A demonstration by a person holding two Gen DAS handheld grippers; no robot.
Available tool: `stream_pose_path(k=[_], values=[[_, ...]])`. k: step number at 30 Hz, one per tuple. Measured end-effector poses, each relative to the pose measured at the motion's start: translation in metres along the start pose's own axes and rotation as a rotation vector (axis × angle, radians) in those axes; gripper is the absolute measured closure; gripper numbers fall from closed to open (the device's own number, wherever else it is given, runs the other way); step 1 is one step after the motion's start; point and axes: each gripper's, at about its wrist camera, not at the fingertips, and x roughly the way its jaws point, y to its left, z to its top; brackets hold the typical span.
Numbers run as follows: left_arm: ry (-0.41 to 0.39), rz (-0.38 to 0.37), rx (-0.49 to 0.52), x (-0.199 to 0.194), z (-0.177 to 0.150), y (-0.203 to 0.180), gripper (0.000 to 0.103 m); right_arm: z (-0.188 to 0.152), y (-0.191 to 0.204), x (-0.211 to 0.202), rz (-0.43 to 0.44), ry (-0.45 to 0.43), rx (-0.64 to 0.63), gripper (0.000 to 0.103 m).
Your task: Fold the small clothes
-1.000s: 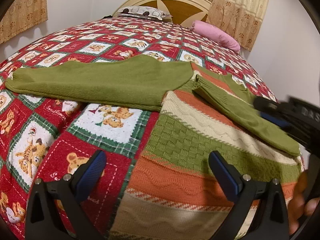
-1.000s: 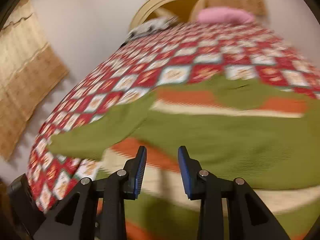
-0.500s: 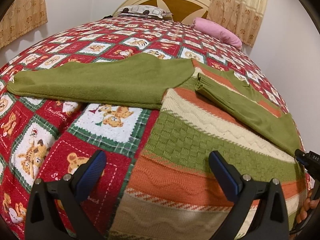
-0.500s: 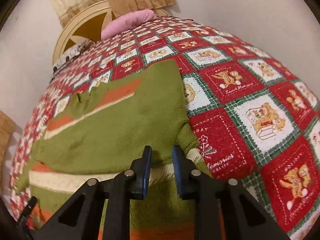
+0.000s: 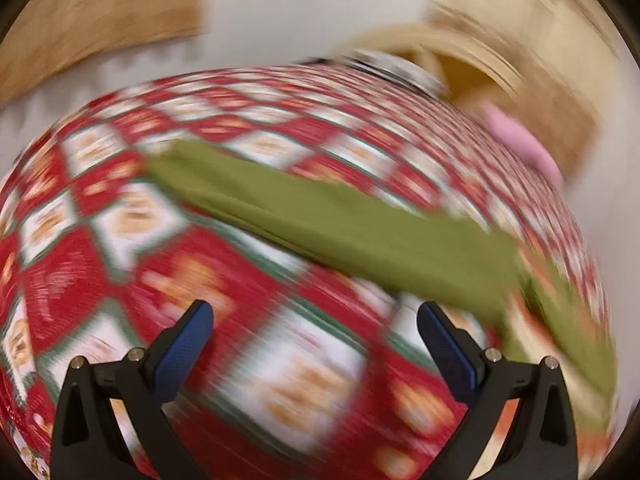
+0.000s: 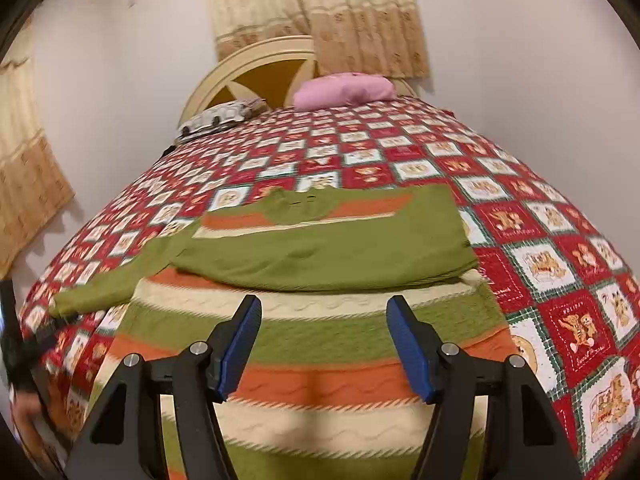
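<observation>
A knit sweater (image 6: 320, 328) with green, orange and cream stripes lies flat on the bed. Its right green sleeve (image 6: 340, 252) is folded across the chest. Its left green sleeve (image 6: 116, 280) stretches out to the left; it also shows, blurred, in the left wrist view (image 5: 340, 224). My right gripper (image 6: 324, 340) is open and empty above the sweater's body. My left gripper (image 5: 316, 348) is open and empty over the quilt, left of the sweater, below the outstretched sleeve. It shows dark at the left edge of the right wrist view (image 6: 16, 344).
The bed is covered by a red, green and white patchwork quilt (image 6: 560, 264). A pink pillow (image 6: 344, 90) and a patterned pillow (image 6: 220, 116) lie by the cream headboard (image 6: 260, 68). Curtains hang behind (image 6: 320, 12). White walls close in on both sides.
My left gripper has swung left off the sweater's body toward the outstretched sleeve; its view is blurred. My right gripper has opened and moved back to face the sweater squarely.
</observation>
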Motion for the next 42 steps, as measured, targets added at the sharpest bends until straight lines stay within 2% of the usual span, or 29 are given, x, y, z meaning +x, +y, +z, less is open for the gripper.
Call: stream_pose_path(k=[1, 3, 6, 11, 12, 14, 16, 17, 20, 23, 26, 30, 33, 37, 40, 42], values=[[0.010, 0.007, -0.099, 0.008, 0.015, 0.026, 0.001, -0.001, 0.004, -0.001, 0.010, 0.004, -0.001, 0.037], [0.024, -0.019, -0.229, 0.022, 0.033, 0.058, 0.007, -0.002, 0.012, -0.001, 0.030, 0.015, 0.011, 0.037], [0.062, -0.028, -0.337, 0.051, 0.051, 0.085, 0.021, -0.005, 0.022, 0.000, 0.041, 0.030, 0.006, 0.037], [0.027, -0.024, -0.361, 0.075, 0.068, 0.090, 0.023, -0.009, 0.028, -0.001, 0.026, 0.043, -0.013, 0.037], [0.019, -0.023, -0.370, 0.078, 0.071, 0.090, 0.027, -0.009, 0.028, -0.001, 0.024, 0.046, -0.011, 0.037], [0.009, -0.013, -0.367, 0.080, 0.073, 0.089, 0.048, -0.009, 0.027, -0.001, 0.015, 0.054, -0.006, 0.037], [0.012, -0.011, -0.356, 0.081, 0.072, 0.091, 0.090, -0.010, 0.025, 0.000, 0.010, 0.060, 0.002, 0.037], [0.032, -0.035, -0.359, 0.087, 0.073, 0.093, 0.097, -0.010, 0.024, 0.001, 0.008, 0.063, 0.007, 0.037], [0.026, -0.037, -0.347, 0.088, 0.075, 0.093, 0.095, -0.011, 0.021, 0.003, 0.005, 0.073, 0.018, 0.037], [-0.015, -0.006, -0.254, 0.077, 0.083, 0.070, 0.096, -0.013, 0.019, 0.004, 0.005, 0.075, 0.027, 0.037], [-0.075, -0.033, -0.132, 0.057, 0.089, 0.030, 0.096, -0.013, 0.014, 0.005, -0.001, 0.076, 0.048, 0.037], [-0.164, -0.149, 0.121, 0.013, 0.076, -0.070, 0.096, -0.013, 0.007, 0.006, -0.003, 0.077, 0.080, 0.037], [-0.195, -0.264, 0.277, -0.017, 0.046, -0.141, 0.096, -0.015, 0.003, 0.007, -0.004, 0.083, 0.095, 0.037], [-0.170, -0.366, 0.456, -0.033, -0.009, -0.216, 0.096, -0.018, -0.006, 0.008, -0.009, 0.091, 0.113, 0.037], [-0.097, -0.381, 0.565, -0.025, -0.054, -0.252, 0.096, -0.021, -0.017, 0.009, -0.016, 0.104, 0.134, 0.037], [-0.036, -0.356, 0.629, -0.011, -0.081, -0.266, 0.096, -0.023, -0.023, 0.009, -0.023, 0.111, 0.144, 0.037]])
